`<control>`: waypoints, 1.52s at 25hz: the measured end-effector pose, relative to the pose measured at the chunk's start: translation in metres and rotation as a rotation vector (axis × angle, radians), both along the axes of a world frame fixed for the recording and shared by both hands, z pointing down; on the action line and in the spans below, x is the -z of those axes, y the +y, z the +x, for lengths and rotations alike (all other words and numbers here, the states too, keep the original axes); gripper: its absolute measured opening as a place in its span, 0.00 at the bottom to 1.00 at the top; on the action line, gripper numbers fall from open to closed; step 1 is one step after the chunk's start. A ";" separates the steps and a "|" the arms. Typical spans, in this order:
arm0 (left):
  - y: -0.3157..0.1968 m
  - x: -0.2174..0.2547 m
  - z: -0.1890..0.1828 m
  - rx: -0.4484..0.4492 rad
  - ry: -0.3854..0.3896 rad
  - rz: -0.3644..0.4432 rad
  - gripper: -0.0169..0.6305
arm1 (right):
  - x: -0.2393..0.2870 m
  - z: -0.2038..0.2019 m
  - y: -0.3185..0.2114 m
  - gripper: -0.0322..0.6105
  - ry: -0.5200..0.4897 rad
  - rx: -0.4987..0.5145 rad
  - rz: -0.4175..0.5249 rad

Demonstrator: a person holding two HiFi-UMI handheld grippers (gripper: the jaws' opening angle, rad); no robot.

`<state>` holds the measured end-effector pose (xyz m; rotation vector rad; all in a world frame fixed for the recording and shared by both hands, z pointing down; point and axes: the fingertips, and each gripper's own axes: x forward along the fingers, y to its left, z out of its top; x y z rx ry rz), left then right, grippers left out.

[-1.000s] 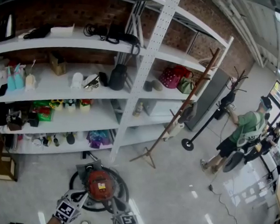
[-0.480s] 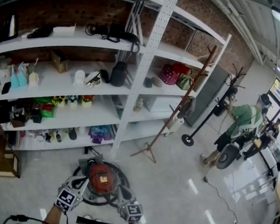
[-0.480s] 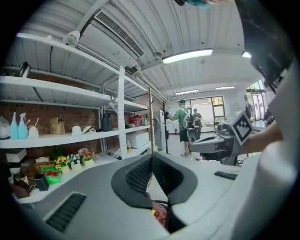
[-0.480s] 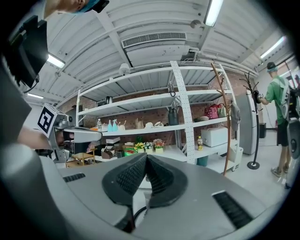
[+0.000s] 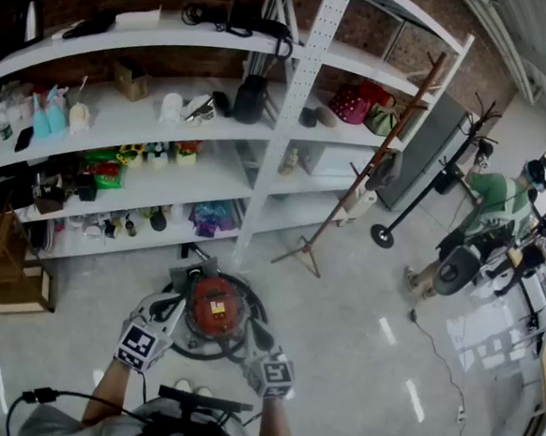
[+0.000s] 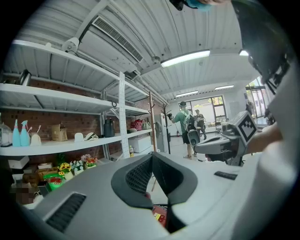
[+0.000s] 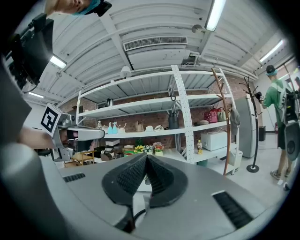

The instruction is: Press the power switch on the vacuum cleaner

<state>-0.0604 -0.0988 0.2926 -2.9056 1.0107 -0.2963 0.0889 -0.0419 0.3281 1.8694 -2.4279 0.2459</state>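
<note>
On the floor before the shelving: both grippers closed at the vacuum cleaner.

Left gripper (image 6: 152, 157) has its jaws pressed together at the tips with nothing gripped; a red patch of the vacuum cleaner (image 5: 213, 304) shows through the gap below its pads. Right gripper (image 7: 146, 159) likewise has its jaws brought together and empty. From the head view, the left gripper (image 5: 177, 301) points at the left edge of the red canister and the right gripper (image 5: 248, 328) at its lower right edge; contact cannot be confirmed. The power switch is too small to make out. The vacuum cleaner stands on the grey floor (image 5: 356, 360) with a black hose (image 5: 196, 352) looped around it, just in front of the white shelving unit (image 5: 302, 83). A wooden coat stand (image 5: 344, 194) leans to the right, and a person in a green shirt (image 5: 496, 197) stands well apart beyond it.
</note>
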 end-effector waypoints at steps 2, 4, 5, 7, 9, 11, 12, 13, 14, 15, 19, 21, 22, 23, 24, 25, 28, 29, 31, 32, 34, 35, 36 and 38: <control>0.000 0.001 0.000 -0.001 0.002 0.007 0.04 | 0.000 -0.001 0.000 0.07 0.004 -0.002 0.004; 0.002 0.000 -0.001 -0.005 -0.005 0.003 0.04 | 0.000 -0.004 0.001 0.07 0.000 -0.008 0.005; 0.003 -0.002 -0.002 -0.006 -0.008 -0.002 0.04 | -0.001 -0.005 0.001 0.07 -0.005 -0.010 0.003; 0.006 -0.005 -0.003 -0.006 -0.010 -0.010 0.04 | -0.002 -0.008 0.002 0.07 -0.009 -0.009 -0.001; 0.004 -0.006 -0.002 -0.008 -0.015 -0.010 0.04 | 0.000 -0.008 0.001 0.07 -0.001 -0.008 0.001; 0.002 -0.006 -0.002 -0.010 -0.019 -0.007 0.04 | 0.001 -0.008 -0.001 0.07 0.001 -0.007 0.011; 0.002 -0.006 -0.002 -0.012 -0.019 -0.007 0.04 | 0.001 -0.008 -0.001 0.07 0.001 -0.006 0.015; 0.002 -0.006 -0.002 -0.013 -0.020 -0.007 0.04 | 0.000 -0.008 -0.001 0.07 -0.001 -0.005 0.017; 0.003 -0.006 -0.001 -0.014 -0.020 -0.006 0.04 | -0.001 -0.008 0.000 0.07 -0.005 -0.002 0.019; 0.002 -0.006 0.000 -0.015 -0.020 -0.005 0.04 | -0.003 -0.007 0.000 0.07 -0.008 0.001 0.018; 0.003 -0.007 0.003 -0.020 -0.024 -0.008 0.04 | -0.001 -0.008 0.001 0.06 -0.005 0.004 0.000; 0.003 -0.008 0.002 -0.022 -0.026 -0.009 0.04 | -0.002 -0.008 0.000 0.06 0.003 0.003 0.005; 0.002 -0.008 0.002 -0.023 -0.026 -0.010 0.04 | -0.003 -0.009 -0.001 0.06 0.007 0.003 0.009; 0.001 -0.008 0.001 -0.024 -0.027 -0.012 0.04 | -0.002 -0.009 -0.002 0.06 0.009 0.004 0.009; 0.001 -0.008 0.001 -0.024 -0.028 -0.013 0.04 | -0.001 -0.010 -0.002 0.06 0.007 0.002 0.007; 0.001 -0.009 0.002 -0.025 -0.029 -0.015 0.04 | -0.001 -0.009 -0.002 0.06 0.004 0.001 0.006; 0.001 -0.010 0.003 -0.029 -0.031 -0.015 0.04 | -0.005 -0.008 -0.002 0.06 0.004 0.002 0.005; 0.001 -0.010 0.003 -0.030 -0.032 -0.015 0.04 | -0.005 -0.008 -0.002 0.06 0.001 0.003 0.004; 0.001 -0.009 0.003 -0.030 -0.032 -0.014 0.04 | -0.002 -0.009 -0.002 0.06 0.000 -0.002 0.006; 0.000 -0.009 0.002 -0.030 -0.032 -0.013 0.04 | -0.002 -0.008 -0.002 0.06 0.006 -0.006 0.007; 0.000 -0.008 0.002 -0.029 -0.031 -0.012 0.04 | -0.001 -0.007 -0.002 0.06 0.008 -0.008 0.006; 0.001 -0.007 0.002 -0.029 -0.031 -0.012 0.04 | 0.001 -0.008 -0.002 0.06 0.001 -0.007 0.004; 0.001 -0.006 0.003 -0.028 -0.031 -0.012 0.04 | 0.002 -0.008 -0.001 0.06 -0.001 -0.005 0.004; 0.002 -0.005 0.005 -0.028 -0.032 -0.010 0.04 | 0.000 -0.007 0.000 0.06 0.005 -0.001 0.002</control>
